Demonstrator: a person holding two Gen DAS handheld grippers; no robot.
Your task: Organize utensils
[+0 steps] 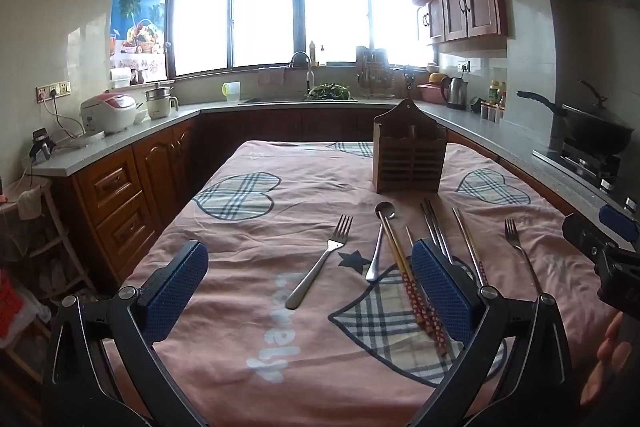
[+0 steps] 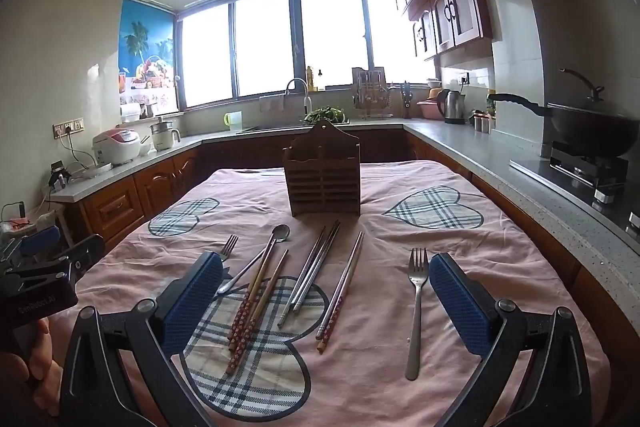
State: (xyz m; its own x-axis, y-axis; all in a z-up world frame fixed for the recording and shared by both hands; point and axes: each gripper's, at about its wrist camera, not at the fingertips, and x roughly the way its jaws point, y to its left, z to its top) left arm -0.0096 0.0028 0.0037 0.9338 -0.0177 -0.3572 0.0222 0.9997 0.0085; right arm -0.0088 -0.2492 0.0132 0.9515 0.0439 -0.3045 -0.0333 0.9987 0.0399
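Observation:
A brown wooden utensil holder (image 1: pixel 409 155) (image 2: pixel 323 181) stands upright at the far middle of the pink cloth. In front of it lie a fork (image 1: pixel 320 259), a spoon (image 1: pixel 380 239) (image 2: pixel 256 259), red-patterned chopsticks (image 1: pixel 416 291) (image 2: pixel 252 307), metal chopsticks (image 1: pixel 438 235) (image 2: pixel 312 271), another chopstick pair (image 1: pixel 472 247) (image 2: pixel 340 291) and a second fork (image 1: pixel 520 251) (image 2: pixel 416 307). My left gripper (image 1: pixel 310 287) is open and empty above the first fork. My right gripper (image 2: pixel 326 299) is open and empty above the chopsticks.
The table wears a pink cloth with plaid hearts (image 1: pixel 236 197) (image 2: pixel 434 209). Counters surround it: a rice cooker (image 1: pixel 108 111) at left, a sink (image 1: pixel 300 99) at the back, a kettle (image 1: pixel 454 93) and a wok on a stove (image 2: pixel 588 131) at right.

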